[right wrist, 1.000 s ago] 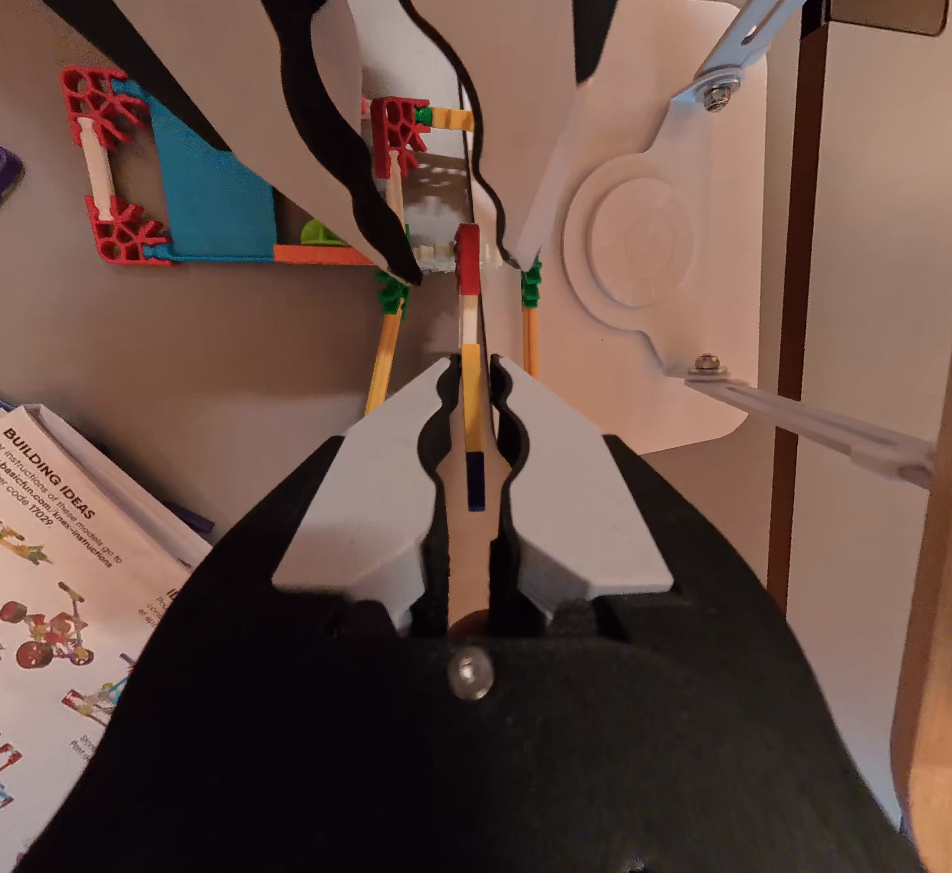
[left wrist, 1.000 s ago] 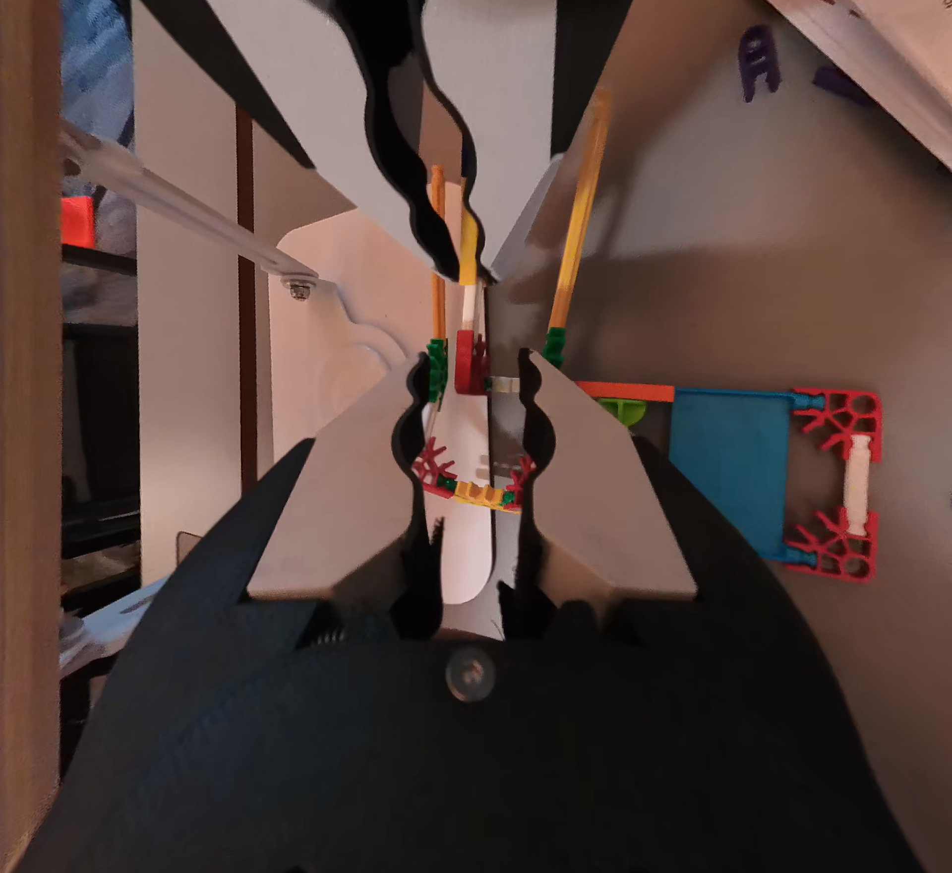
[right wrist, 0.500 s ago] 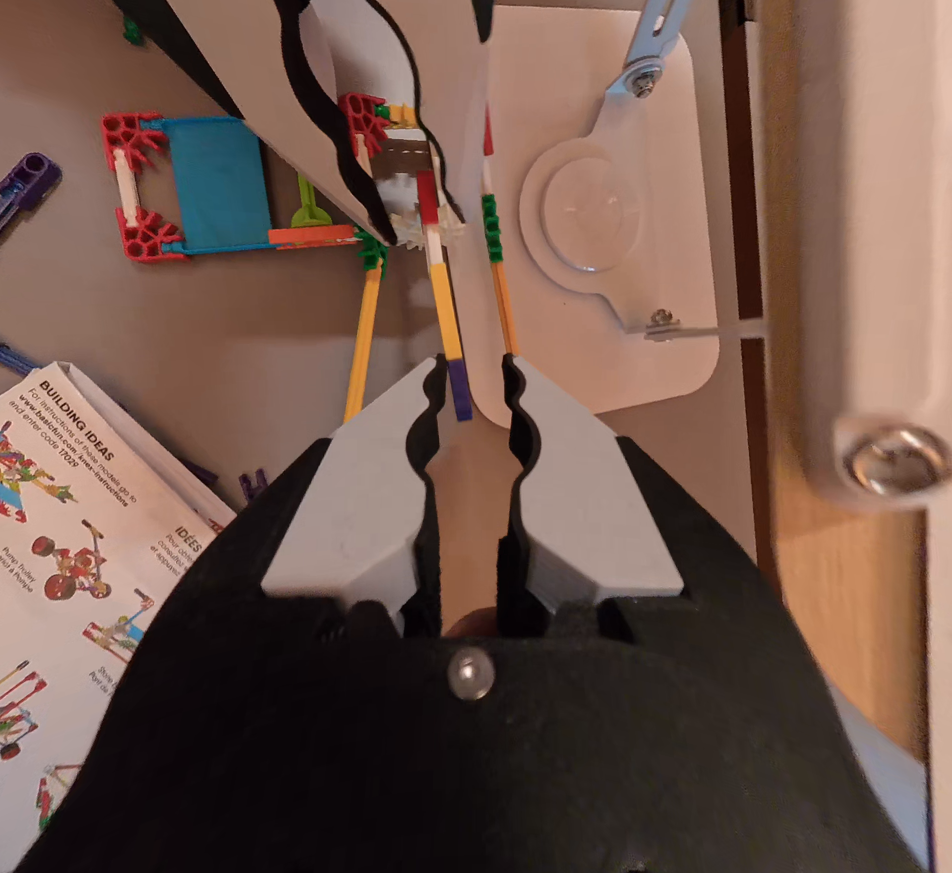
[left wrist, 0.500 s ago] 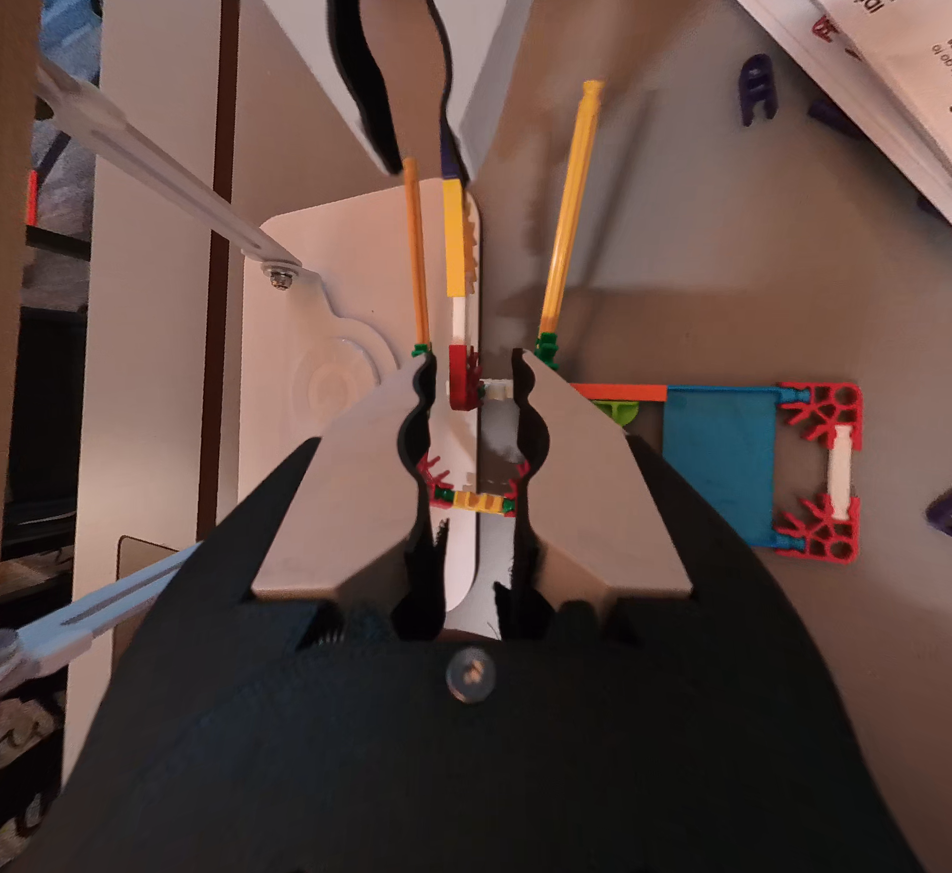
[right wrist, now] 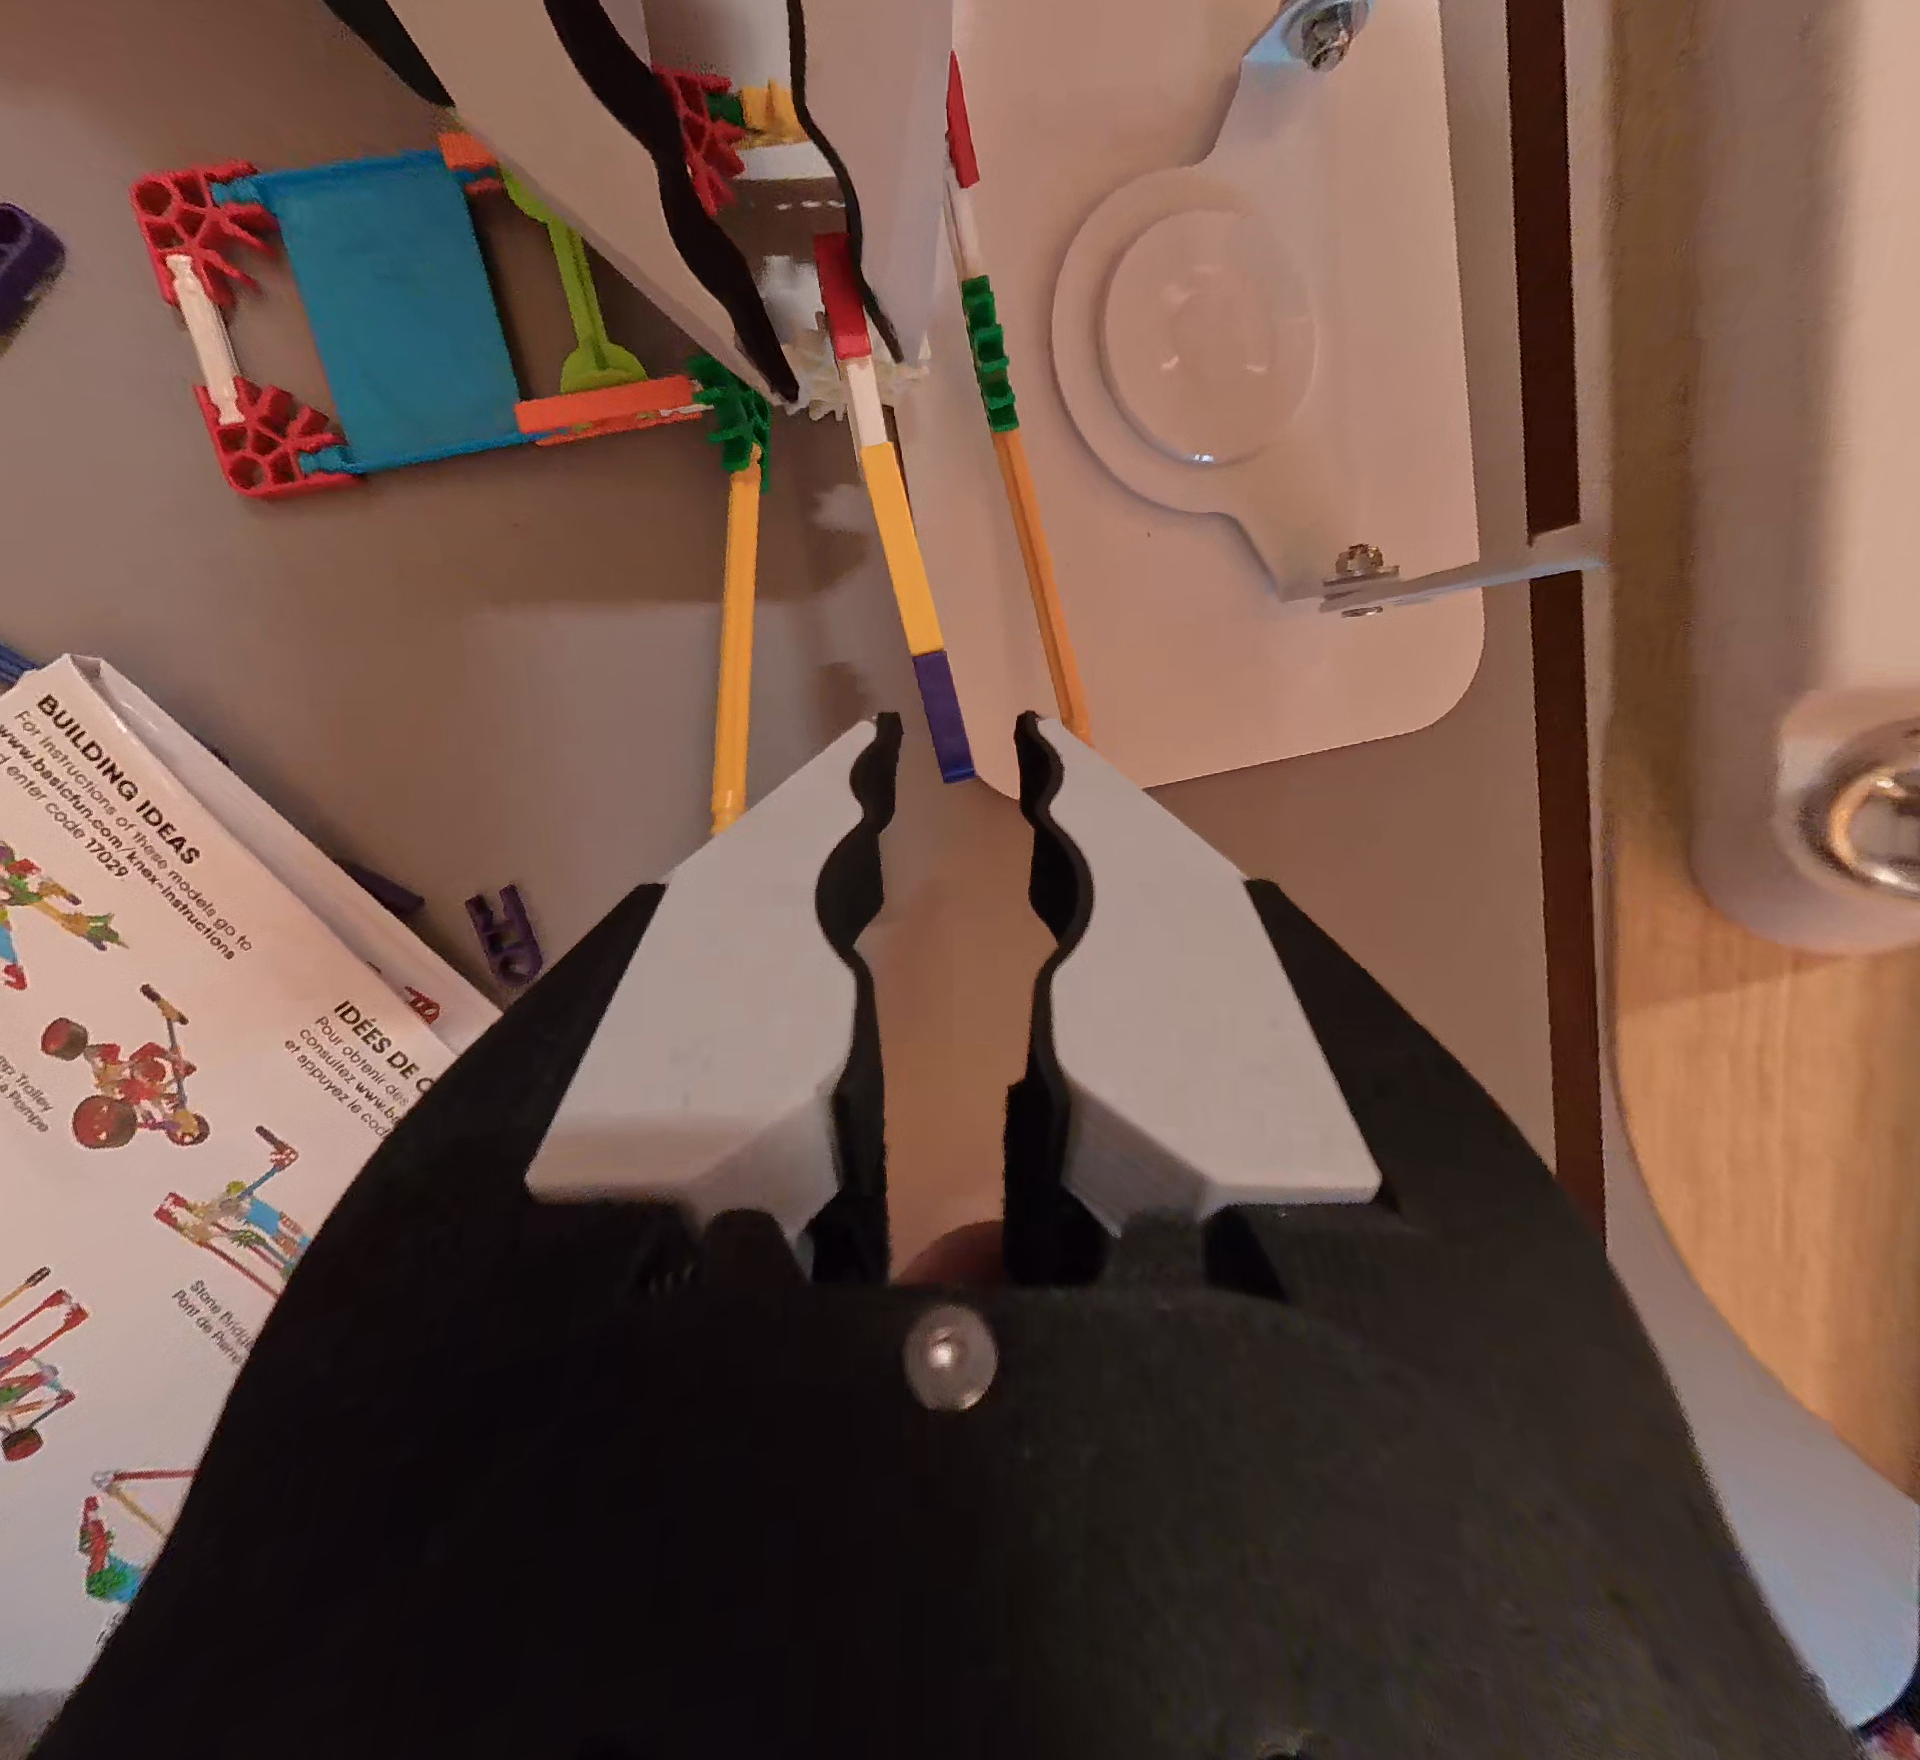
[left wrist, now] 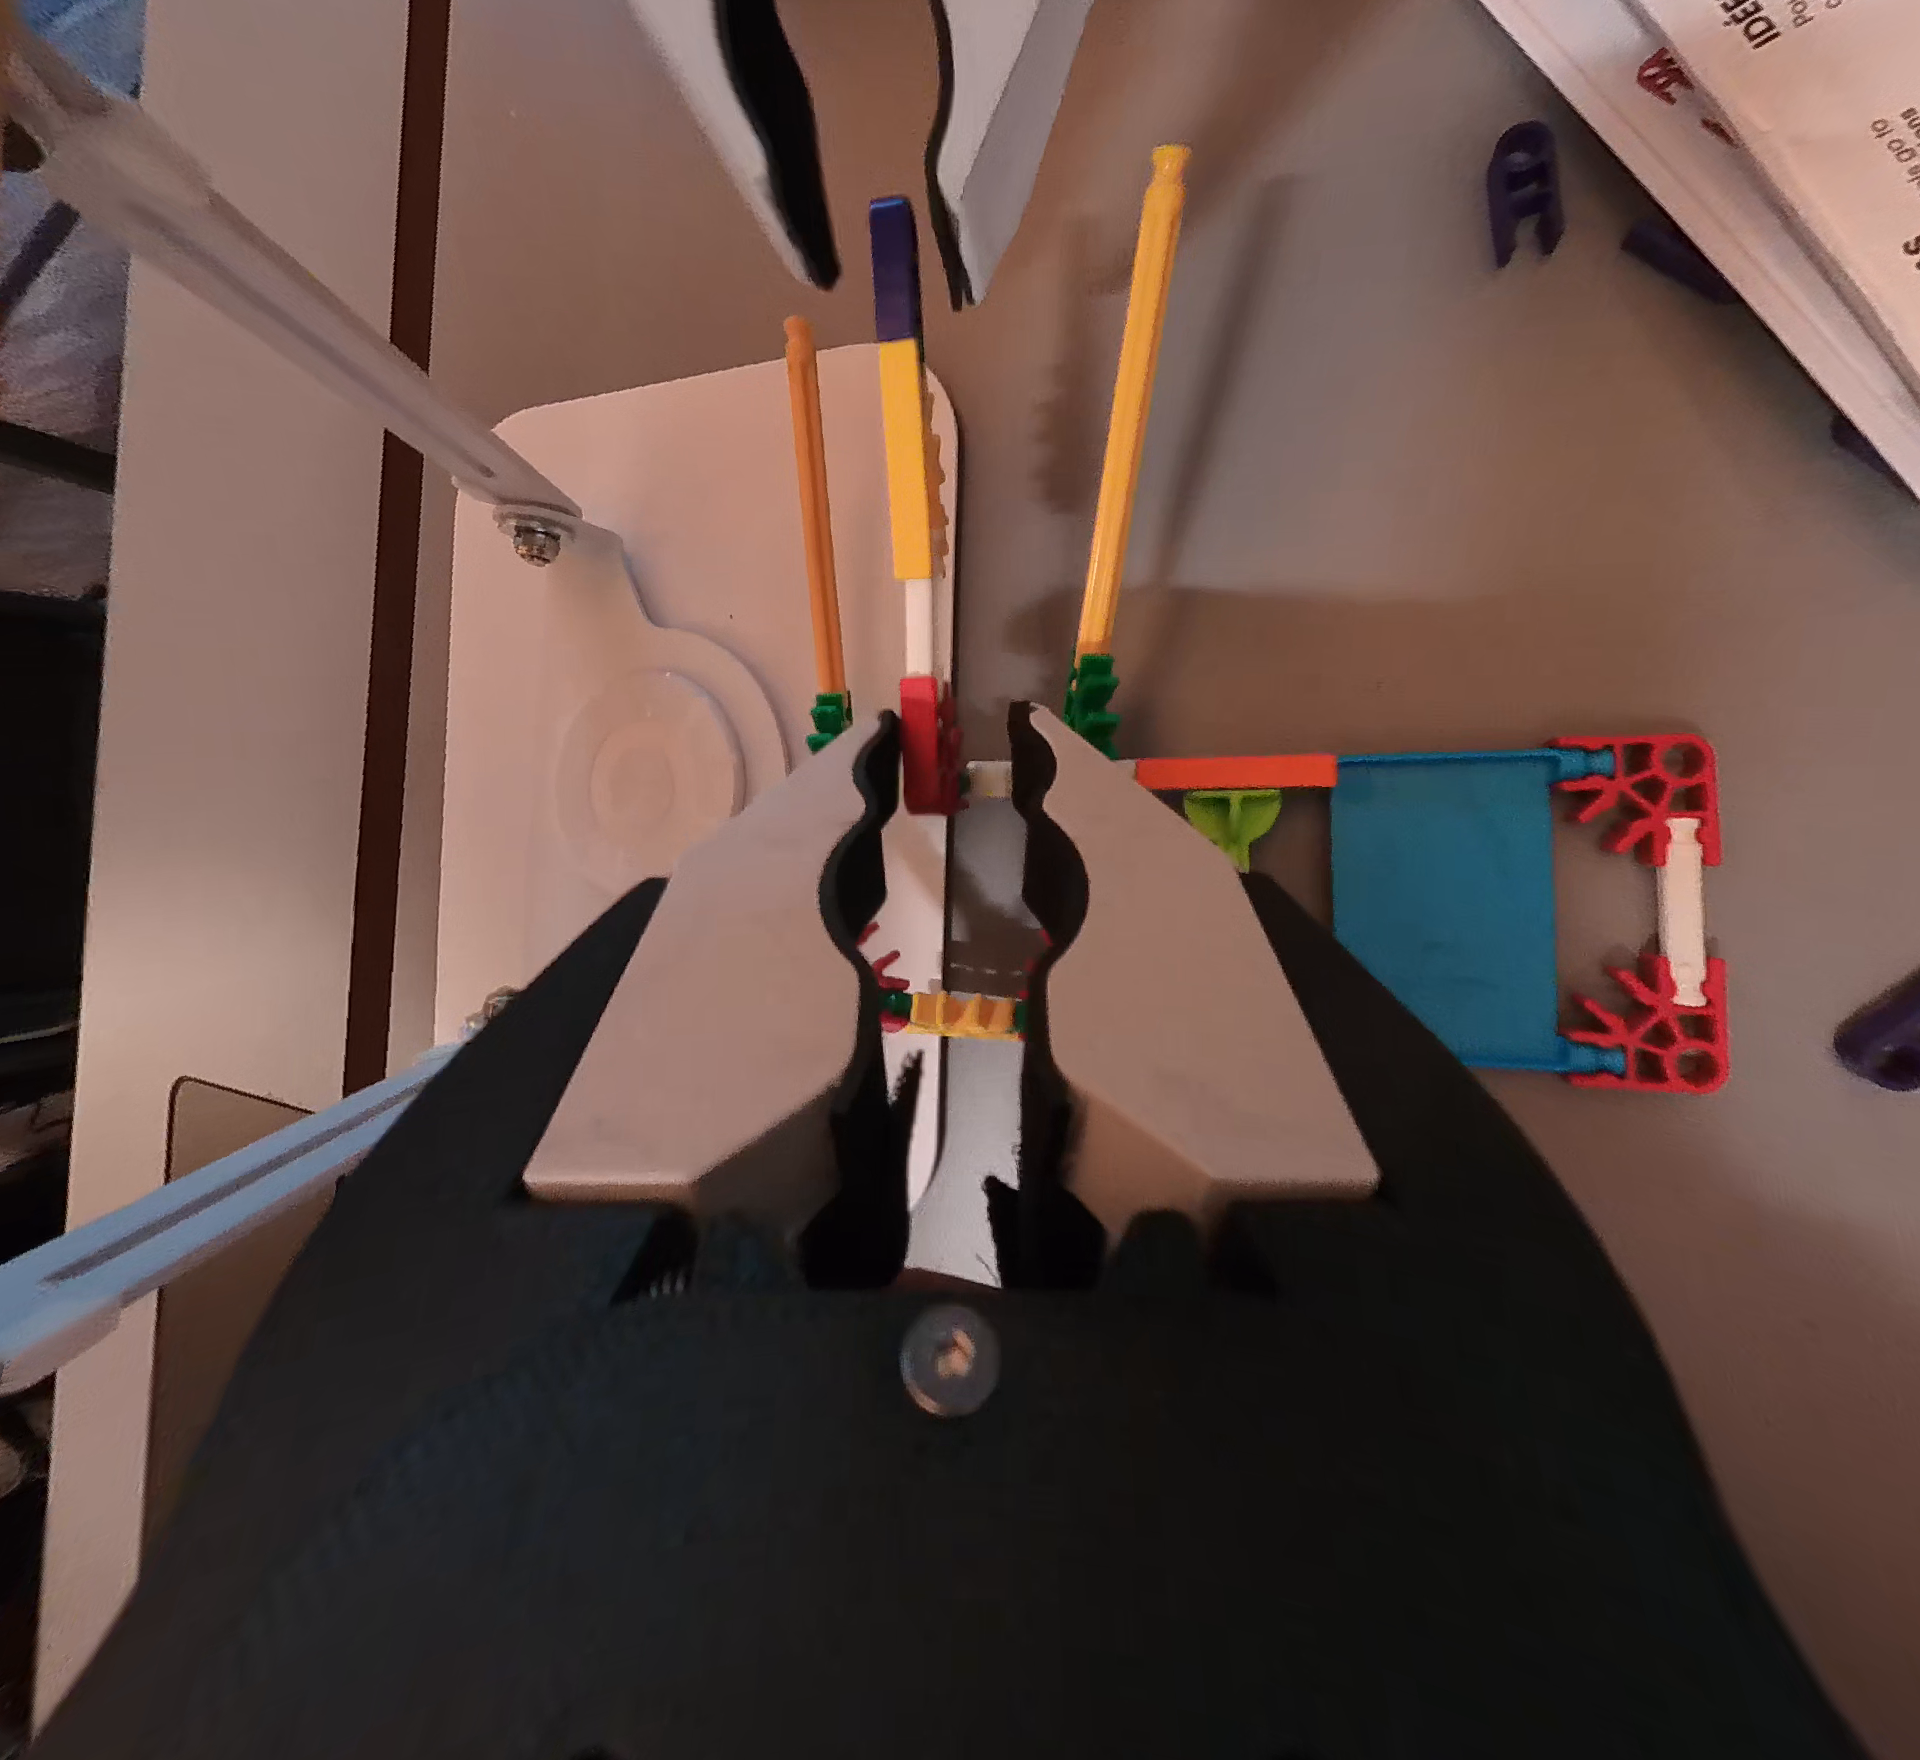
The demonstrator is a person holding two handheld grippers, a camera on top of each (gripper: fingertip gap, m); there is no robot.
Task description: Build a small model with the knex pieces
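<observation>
Release is the change: your right gripper [right wrist: 956, 728], clamped a second ago on the blue-tipped rod [right wrist: 909, 557] of the model [left wrist: 1444, 910], now stands spread, with the rod tip loose between its fingers. Your left gripper [left wrist: 954, 723] pinches the model at its red-and-white hub. A printed booklet [right wrist: 156, 1035] lies beside the model; its wording stays unquoted.

Grippers: 2, left gripper [left wrist: 951, 734] and right gripper [right wrist: 956, 739]
Yellow rods [left wrist: 1127, 401]: 3 long ones, standing up from green connectors
Red corner connectors [left wrist: 1652, 801]: 2 at the blue panel's far end
Blue panels [left wrist: 1444, 900]: 1
Instruction booklets [right wrist: 156, 1035]: 1
Loose purple pieces [left wrist: 1522, 193]: at least 2
</observation>
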